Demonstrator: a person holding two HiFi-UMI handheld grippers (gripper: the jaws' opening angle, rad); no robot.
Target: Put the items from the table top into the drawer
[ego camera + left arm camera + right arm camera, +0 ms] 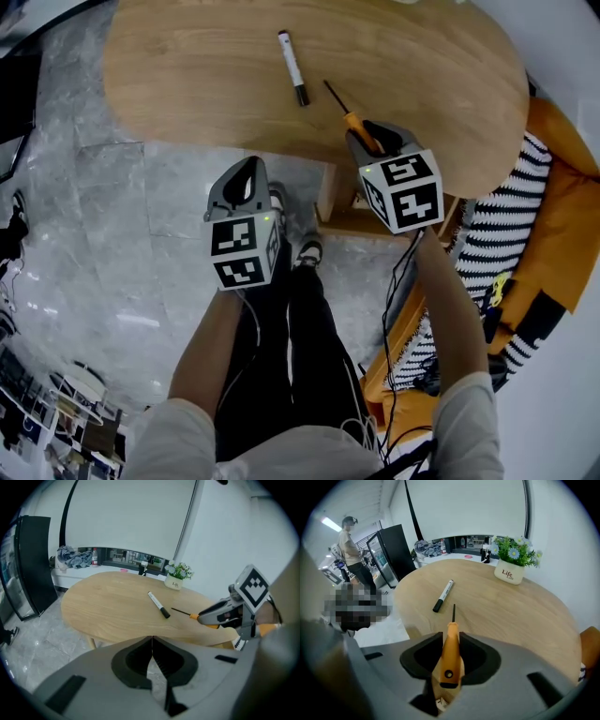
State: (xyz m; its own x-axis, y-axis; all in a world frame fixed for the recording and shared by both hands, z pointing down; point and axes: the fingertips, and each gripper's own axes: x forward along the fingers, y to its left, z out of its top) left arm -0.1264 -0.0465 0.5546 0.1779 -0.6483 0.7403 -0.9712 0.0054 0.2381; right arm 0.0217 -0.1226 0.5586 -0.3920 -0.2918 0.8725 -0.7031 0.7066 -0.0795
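Left gripper (152, 641): jaws pressed together with nothing between them, hanging over the floor (122, 244) just short of the bench (187, 75) edge. Marker (292, 67) lies flat mid-bench, clear of both grippers. Right gripper (451, 639): jaws pinching the orange handle of the screwdriver (450, 658), its dark shaft poking forward past the jaw tips over the bench, tip near the marker's black cap.

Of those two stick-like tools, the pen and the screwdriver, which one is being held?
The orange-handled screwdriver: the right hand-held gripper clamps its handle, with the shaft pointing out ahead. The marker lies loose on the wooden table.
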